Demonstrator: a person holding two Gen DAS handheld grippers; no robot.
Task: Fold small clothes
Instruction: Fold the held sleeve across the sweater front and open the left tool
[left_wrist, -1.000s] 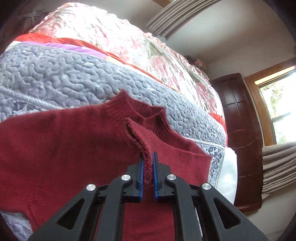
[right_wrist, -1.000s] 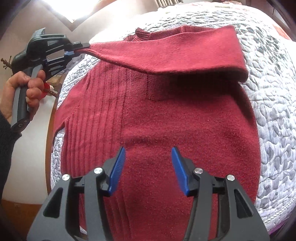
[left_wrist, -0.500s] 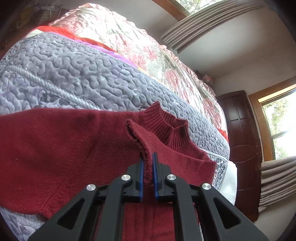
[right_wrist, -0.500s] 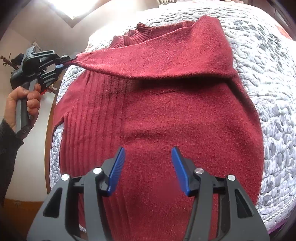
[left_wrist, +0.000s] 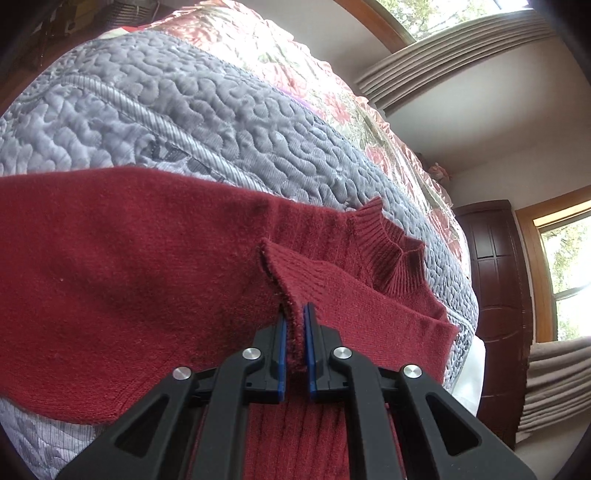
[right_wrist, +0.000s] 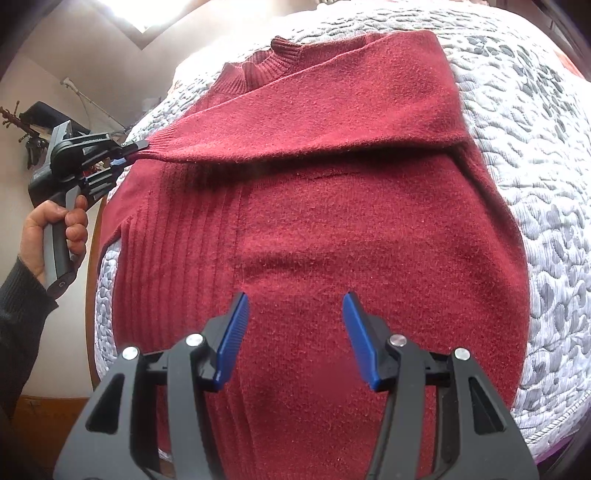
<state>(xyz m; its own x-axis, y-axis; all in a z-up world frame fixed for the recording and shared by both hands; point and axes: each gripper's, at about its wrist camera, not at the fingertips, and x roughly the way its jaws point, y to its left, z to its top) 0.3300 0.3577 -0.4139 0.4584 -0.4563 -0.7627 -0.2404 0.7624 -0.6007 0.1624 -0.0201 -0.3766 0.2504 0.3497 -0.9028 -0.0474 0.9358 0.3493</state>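
Observation:
A dark red knitted sweater (right_wrist: 332, 229) lies flat on a grey quilted bedspread (right_wrist: 535, 155), collar (right_wrist: 266, 62) at the far end. One sleeve (right_wrist: 314, 122) is folded across the chest. My left gripper (left_wrist: 294, 314) is shut on that sleeve's cuff (left_wrist: 284, 273); from the right wrist view the left gripper (right_wrist: 129, 147) sits at the sweater's left edge, held by a hand (right_wrist: 48, 229). My right gripper (right_wrist: 293, 306) hovers open over the sweater's lower body, nothing between its blue pads (right_wrist: 232, 339).
A pink floral quilt (left_wrist: 314, 74) lies beyond the grey bedspread (left_wrist: 184, 122). A dark wooden cabinet (left_wrist: 495, 277) and a window (left_wrist: 569, 266) stand past the bed. The bed's left edge (right_wrist: 99, 314) drops to the floor beside the hand.
The left gripper has carried the cuff lower and leftward, laying the sleeve flatter across the chest. The right gripper stayed open over the lower body.

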